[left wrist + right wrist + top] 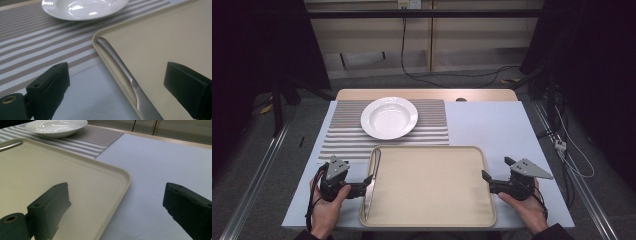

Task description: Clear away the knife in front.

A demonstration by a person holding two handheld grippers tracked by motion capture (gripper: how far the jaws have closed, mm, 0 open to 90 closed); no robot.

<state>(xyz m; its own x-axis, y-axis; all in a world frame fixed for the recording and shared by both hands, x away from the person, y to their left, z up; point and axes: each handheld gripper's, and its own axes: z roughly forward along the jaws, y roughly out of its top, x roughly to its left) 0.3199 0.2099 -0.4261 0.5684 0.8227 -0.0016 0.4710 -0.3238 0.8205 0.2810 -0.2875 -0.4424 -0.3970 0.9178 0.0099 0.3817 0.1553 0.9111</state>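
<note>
Knife (372, 180) lies lengthwise along the tray's (432, 220) left inner edge, handle pointing away, between the left gripper's (364, 186) spread fingers (50, 90); right gripper (492, 181), fingers also spread, sits farther off.

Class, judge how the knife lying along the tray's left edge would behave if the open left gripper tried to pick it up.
The knife looks like smooth metal, so probably stiff and slippery. It lies flat against the tray rim, so the left gripper may struggle to get under it; it would likely slide, not roll.
</note>
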